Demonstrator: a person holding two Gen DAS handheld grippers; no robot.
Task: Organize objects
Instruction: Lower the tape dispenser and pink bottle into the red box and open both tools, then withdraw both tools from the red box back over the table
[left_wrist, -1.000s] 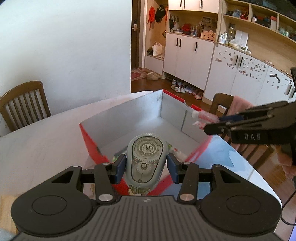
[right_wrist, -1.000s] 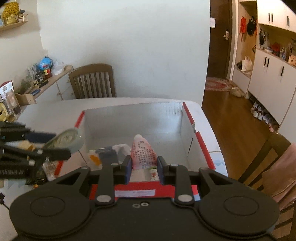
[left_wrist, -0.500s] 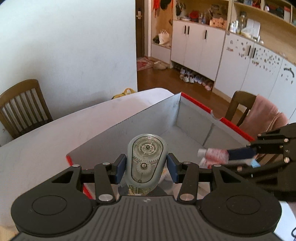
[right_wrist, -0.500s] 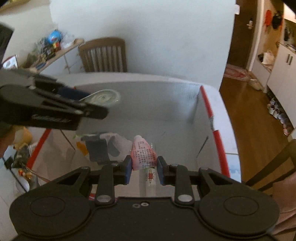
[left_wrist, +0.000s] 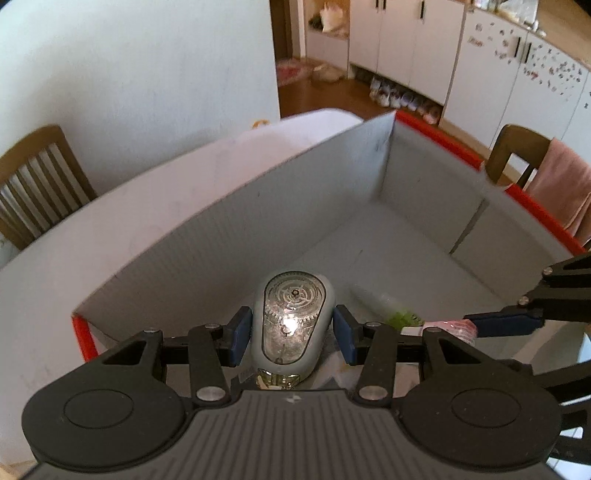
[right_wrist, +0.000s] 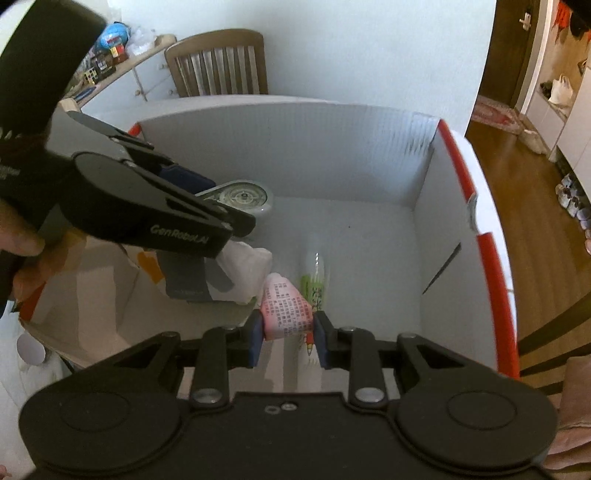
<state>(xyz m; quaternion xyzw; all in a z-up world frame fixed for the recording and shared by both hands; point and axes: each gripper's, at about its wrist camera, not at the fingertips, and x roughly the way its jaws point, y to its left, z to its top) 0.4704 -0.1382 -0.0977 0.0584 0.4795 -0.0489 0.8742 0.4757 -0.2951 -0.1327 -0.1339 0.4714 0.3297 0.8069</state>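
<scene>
The left gripper (left_wrist: 291, 334) is clamped on a grey gadget with a clear gear window (left_wrist: 293, 321), held above the floor of the red-rimmed white box (left_wrist: 229, 240). The right gripper (right_wrist: 288, 334) pinches a pink printed tube (right_wrist: 286, 310) over the same box, just above a green-labelled bottle (right_wrist: 314, 278) lying inside. With 2 tools crowded in 1 box, they could knock together. Released from this height, the gadget might crack or bounce, and the tube may land on the bottle and roll it.
</scene>
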